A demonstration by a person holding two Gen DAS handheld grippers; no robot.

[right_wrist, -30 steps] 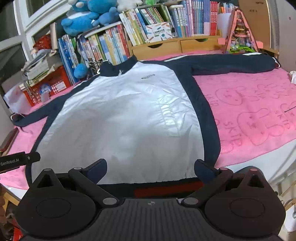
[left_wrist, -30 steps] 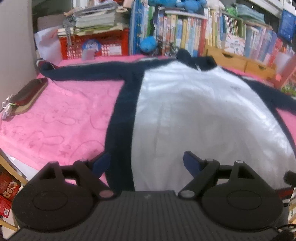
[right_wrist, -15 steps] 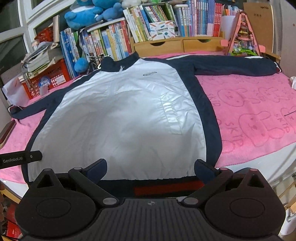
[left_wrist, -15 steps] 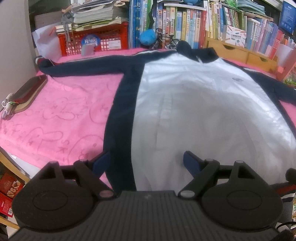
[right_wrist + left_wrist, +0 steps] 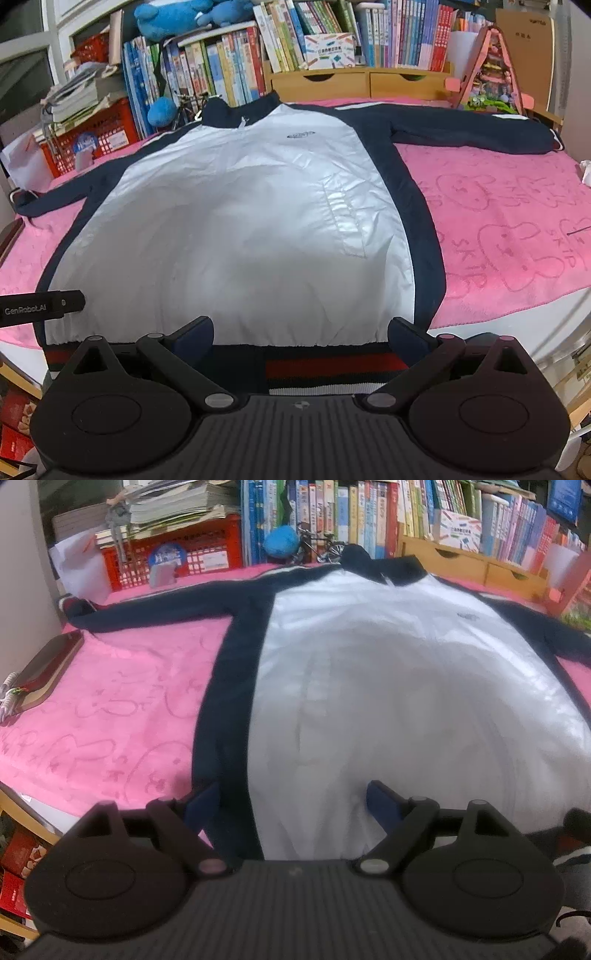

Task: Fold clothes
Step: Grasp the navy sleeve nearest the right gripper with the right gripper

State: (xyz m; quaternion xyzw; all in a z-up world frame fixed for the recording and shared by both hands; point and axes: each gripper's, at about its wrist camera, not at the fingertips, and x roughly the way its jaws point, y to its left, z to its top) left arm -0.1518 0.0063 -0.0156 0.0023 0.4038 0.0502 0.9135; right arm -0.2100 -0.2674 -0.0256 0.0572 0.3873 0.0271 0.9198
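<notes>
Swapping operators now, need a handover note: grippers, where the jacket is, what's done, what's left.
Left gripper: open, empty, over the jacket's lower left side.
Right gripper: open, empty, over the striped hem.
Jacket: flat, front up, on the pink blanket, collar toward the bookshelf, both sleeves spread outward.
Done: laid out only; no fold visible.
Left: fold sleeves in, then the body.

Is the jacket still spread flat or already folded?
Spread flat: the jacket lies front up on the pink blanket, both sleeves stretched out sideways, nothing folded over.
</notes>
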